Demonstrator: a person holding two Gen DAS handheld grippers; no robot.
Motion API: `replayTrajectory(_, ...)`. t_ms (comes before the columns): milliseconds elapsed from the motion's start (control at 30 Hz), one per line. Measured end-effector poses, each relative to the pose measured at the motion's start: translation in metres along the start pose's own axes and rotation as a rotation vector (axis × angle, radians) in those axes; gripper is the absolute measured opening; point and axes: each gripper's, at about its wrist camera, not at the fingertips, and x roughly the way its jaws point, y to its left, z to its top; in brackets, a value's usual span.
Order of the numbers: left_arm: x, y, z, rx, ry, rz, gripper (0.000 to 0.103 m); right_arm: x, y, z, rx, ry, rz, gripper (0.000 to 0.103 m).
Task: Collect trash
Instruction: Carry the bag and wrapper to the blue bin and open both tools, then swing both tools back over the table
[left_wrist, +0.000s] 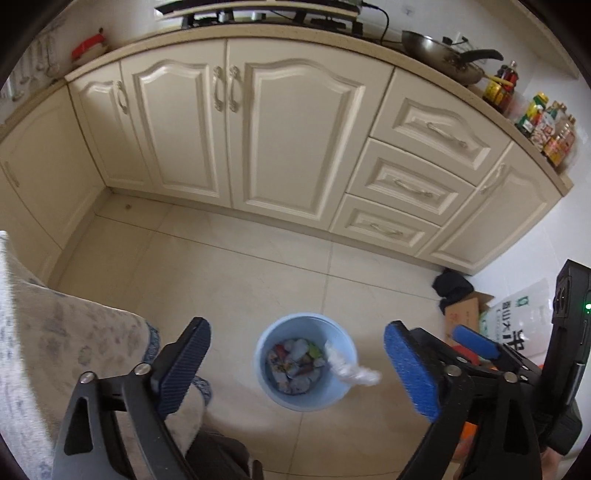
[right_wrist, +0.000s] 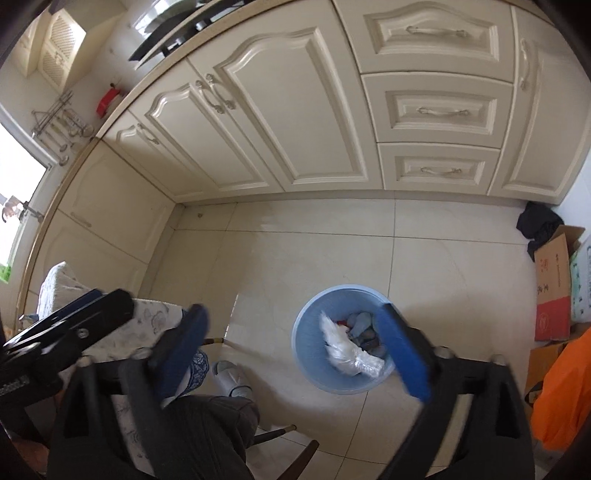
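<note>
Blue plastic forms the round waste bin (left_wrist: 306, 363) on the pale tiled floor (left_wrist: 236, 273), standing below both grippers and well apart from the cream cabinets (left_wrist: 295, 140) at twelve o'clock. Inside it lies a heap of crumpled wrappers and scraps (left_wrist: 295, 363). A white crumpled tissue (left_wrist: 349, 365) shows blurred over the bin: in the left wrist view its long axis runs from about eleven o'clock to four o'clock, its upper end over the inside of the bin and its lower end past the rim at the bin's four o'clock side. In the right wrist view the same tissue (right_wrist: 351, 350) lies along a similar slant inside the rim's outline, narrow tip toward eleven o'clock. Whether it touches the bin cannot be told.

The left gripper (left_wrist: 297, 369) has its jaws spread wide, nothing between the pads. The right gripper (right_wrist: 295, 354) likewise stands wide apart and empty; its right finger crosses the bin's rim at three o'clock.

At three o'clock from the bin sit a cardboard box (right_wrist: 554, 284) and a dark bundle of cloth (right_wrist: 537, 221). A patterned cloth-covered surface (left_wrist: 55, 332) fills nine o'clock.
</note>
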Motion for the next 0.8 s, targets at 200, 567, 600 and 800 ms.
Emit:
replayTrajectory(200, -0.008, -0.005, 0.003, -0.001, -0.039, 0.038, 0.096, -0.002, 0.003, -0.005, 0.016, 0.018, -0.018, 0.103)
replayTrajectory(567, -0.111, 0.02, -0.061, -0.005, -0.166, 0.026, 0.102, -0.038, 0.038, -0.007, -0.009, -0.041, 0.008, 0.103)
replayTrajectory(600, -0.123, 0.026, -0.069, -0.009, -0.178, 0.027, 0.102, -0.043, 0.043, -0.007, -0.016, -0.05, 0.011, 0.103)
replayTrajectory(800, -0.189, 0.06, -0.11, -0.049, -0.253, 0.019, 0.102, -0.071, 0.081, -0.007, -0.066, -0.101, 0.045, 0.103)
